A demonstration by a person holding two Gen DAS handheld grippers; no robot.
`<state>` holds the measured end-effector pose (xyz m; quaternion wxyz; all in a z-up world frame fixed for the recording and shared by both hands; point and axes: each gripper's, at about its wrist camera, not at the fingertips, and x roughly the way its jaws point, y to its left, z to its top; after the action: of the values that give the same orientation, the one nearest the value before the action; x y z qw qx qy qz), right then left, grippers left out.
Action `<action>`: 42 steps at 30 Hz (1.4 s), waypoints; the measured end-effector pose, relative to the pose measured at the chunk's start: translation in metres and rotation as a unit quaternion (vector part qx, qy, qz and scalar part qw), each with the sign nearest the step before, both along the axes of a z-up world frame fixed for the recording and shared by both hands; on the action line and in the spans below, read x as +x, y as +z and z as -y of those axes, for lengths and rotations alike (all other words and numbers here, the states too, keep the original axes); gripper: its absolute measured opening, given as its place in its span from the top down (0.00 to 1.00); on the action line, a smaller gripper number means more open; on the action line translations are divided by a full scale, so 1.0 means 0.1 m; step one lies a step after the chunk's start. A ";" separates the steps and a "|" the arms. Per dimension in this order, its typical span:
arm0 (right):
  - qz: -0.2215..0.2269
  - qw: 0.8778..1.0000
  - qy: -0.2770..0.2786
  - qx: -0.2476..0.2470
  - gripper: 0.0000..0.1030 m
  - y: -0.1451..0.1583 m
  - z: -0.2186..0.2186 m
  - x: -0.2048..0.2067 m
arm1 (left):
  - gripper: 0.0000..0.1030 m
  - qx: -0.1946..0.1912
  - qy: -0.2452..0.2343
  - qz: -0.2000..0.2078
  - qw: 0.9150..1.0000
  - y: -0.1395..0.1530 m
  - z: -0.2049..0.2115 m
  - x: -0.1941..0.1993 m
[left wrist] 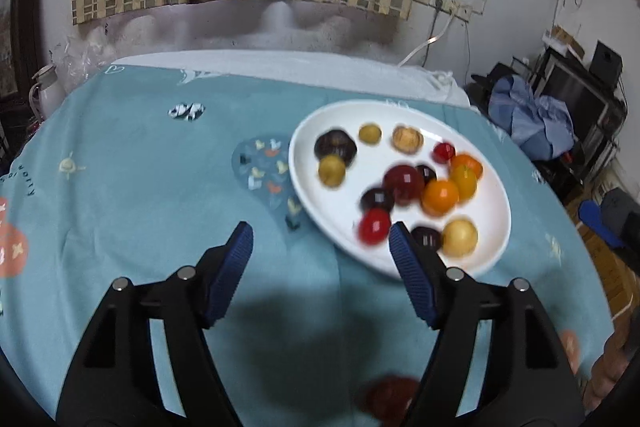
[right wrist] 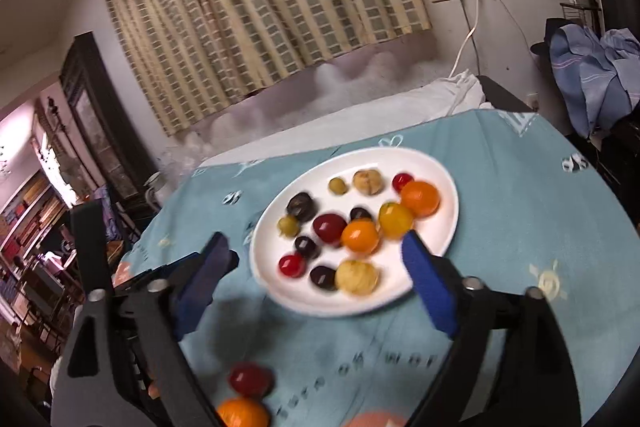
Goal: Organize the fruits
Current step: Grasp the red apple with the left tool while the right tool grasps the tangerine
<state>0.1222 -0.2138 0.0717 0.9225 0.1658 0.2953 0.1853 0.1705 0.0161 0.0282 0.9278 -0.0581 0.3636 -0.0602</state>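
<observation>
Both my grippers hang empty with jaws spread, left [left wrist: 320, 239] and right [right wrist: 316, 247], short of the plate [right wrist: 448, 163] of fruit on the cloth [left wrist: 140, 167]. A red fruit [right wrist: 250, 379] and an orange [right wrist: 242, 413] lie loose beneath; a careless nudge could roll them off.

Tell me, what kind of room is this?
Probably a room in someone's home, maybe a bedroom. A checked curtain hangs on the wall, clothes are piled in a corner, and a white plate of fruit sits on a blue patterned cloth.
</observation>
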 end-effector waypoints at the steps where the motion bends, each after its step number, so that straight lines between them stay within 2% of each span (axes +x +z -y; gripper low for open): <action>1: -0.004 1.000 0.000 0.001 0.12 -0.04 0.01 -0.09 | 0.30 0.002 -0.007 -0.008 1.000 -0.06 0.01 -0.13; 6: -0.052 0.997 -0.002 0.054 0.12 -0.27 0.17 -0.25 | 0.30 0.012 -0.039 -0.041 0.998 -0.26 0.09 -0.56; 10: -0.075 0.994 -0.013 0.080 0.12 -0.32 0.27 -0.20 | 0.30 0.021 -0.045 -0.029 0.998 -0.28 0.14 -0.79; 13: -0.081 0.993 -0.016 0.090 0.12 -0.33 0.29 -0.20 | 0.30 0.012 -0.044 -0.031 0.998 -0.30 0.14 -0.78; 18: -0.076 0.994 -0.008 0.077 0.12 -0.31 0.23 -0.21 | 0.30 -0.013 -0.072 -0.046 0.996 -0.32 0.22 -0.73; 22: -0.072 0.995 -0.004 0.065 0.12 -0.30 0.20 -0.23 | 0.33 0.000 -0.087 -0.070 0.994 -0.42 0.34 -0.68; 24: -0.072 0.995 -0.005 0.065 0.12 -0.30 0.20 -0.22 | 0.44 -0.002 -0.093 -0.087 0.992 -0.48 0.37 -0.64; 25: -0.072 0.995 -0.006 0.066 0.12 -0.30 0.21 -0.22 | 0.44 -0.010 -0.096 -0.094 0.991 -0.51 0.37 -0.62; 32: -0.071 0.996 -0.004 0.060 0.12 -0.29 0.20 -0.21 | 0.46 -0.011 -0.099 -0.095 0.990 -0.53 0.40 -0.60; 37: -0.072 0.996 -0.001 0.050 0.12 -0.30 0.17 -0.20 | 0.54 -0.005 -0.102 -0.084 0.991 -0.54 0.43 -0.56; 39: -0.072 0.996 -0.001 0.049 0.12 -0.30 0.17 -0.20 | 0.61 -0.009 -0.105 -0.082 0.991 -0.54 0.43 -0.56; 42: -0.071 0.996 -0.001 0.050 0.12 -0.30 0.17 -0.20 | 0.62 -0.016 -0.103 -0.081 0.991 -0.52 0.40 -0.60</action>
<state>0.1022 -0.2305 0.0413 0.8898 0.2245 0.3508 0.1868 0.1108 -0.0238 -0.0234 0.8832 -0.0393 0.4402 -0.1567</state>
